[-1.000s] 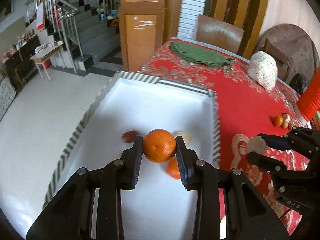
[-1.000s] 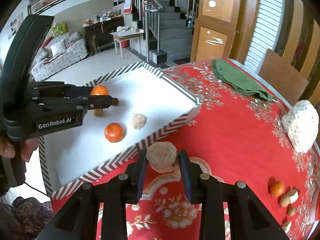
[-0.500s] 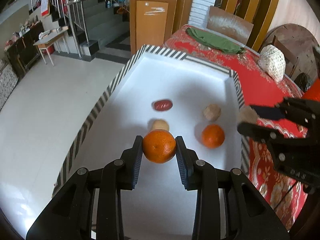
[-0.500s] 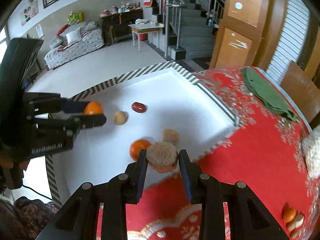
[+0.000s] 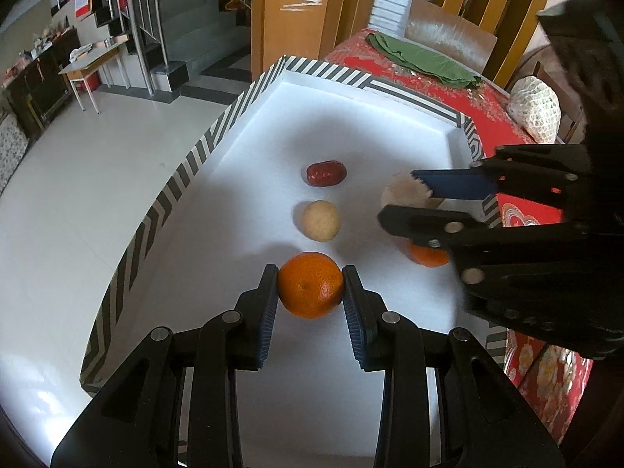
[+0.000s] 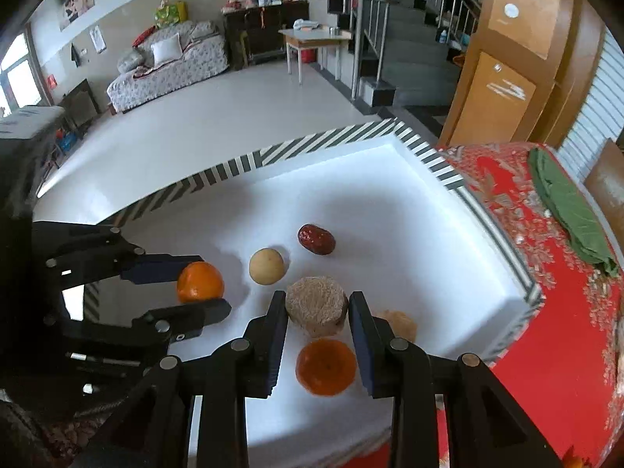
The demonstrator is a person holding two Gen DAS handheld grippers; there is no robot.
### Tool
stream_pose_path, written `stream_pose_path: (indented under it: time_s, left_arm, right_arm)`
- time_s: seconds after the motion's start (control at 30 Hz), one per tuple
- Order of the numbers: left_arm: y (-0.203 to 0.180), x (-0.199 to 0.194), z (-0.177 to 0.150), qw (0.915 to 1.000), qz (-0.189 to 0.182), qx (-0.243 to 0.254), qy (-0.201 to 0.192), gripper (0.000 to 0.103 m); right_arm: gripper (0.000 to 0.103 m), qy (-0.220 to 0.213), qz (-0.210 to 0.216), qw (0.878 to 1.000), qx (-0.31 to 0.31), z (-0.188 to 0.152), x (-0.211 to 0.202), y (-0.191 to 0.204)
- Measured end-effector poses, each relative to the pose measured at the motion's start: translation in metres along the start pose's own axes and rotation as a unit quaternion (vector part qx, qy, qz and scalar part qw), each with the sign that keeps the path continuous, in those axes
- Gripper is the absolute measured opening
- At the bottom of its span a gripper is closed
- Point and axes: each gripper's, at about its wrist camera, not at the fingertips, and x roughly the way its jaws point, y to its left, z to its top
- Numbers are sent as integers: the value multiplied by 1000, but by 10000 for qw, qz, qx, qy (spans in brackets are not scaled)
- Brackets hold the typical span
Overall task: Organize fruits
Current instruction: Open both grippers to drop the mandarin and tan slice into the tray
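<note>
Black tongs [image 5: 311, 304] with ribbed blue pads [image 5: 268, 314] and silver rivets.

Ahead of my left gripper [image 5: 311, 290] the pale round fruit [image 5: 321, 220] and red date [image 5: 326, 173] block the tray's [image 5: 187, 171] middle; bare floor lies left. My right gripper [image 5: 405, 204] crowds the right side.

The right claw [image 6: 316, 312] clamps a round, tan, rough-skinned fruit [image 6: 316, 305] above the white tray with a black-and-white striped rim [image 6: 319, 136]. Inside the tray lie a dark red oval date [image 6: 316, 239], a smooth pale-yellow ball [image 6: 266, 266] and a glossy orange tangerine [image 6: 325, 366]. Left of the tan fruit, the left claw [image 6: 201, 288] grips another orange tangerine [image 6: 200, 281].
</note>
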Motion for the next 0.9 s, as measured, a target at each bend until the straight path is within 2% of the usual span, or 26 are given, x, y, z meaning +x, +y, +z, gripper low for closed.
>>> stream_pose_path:
  time_s: [0.4, 0.47, 0.63, 0.9]
  left_arm:
    - [0, 9, 1, 9999, 64, -78, 101, 33]
    - [0, 8, 1, 9999, 78, -105, 98, 44]
    - [0, 2, 2, 9998, 169, -123, -29, 57]
    - [-15, -7, 7, 9995, 257, -36, -164, 58]
  right_arm:
    - [32, 226, 106, 9995, 183, 1, 26, -10]
    - [33, 183, 95, 9995, 217, 1, 24, -12]
    - [35, -49, 31, 9995, 299, -3, 6, -16]
    - [36, -364, -198, 9980, 487, -25, -34, -24]
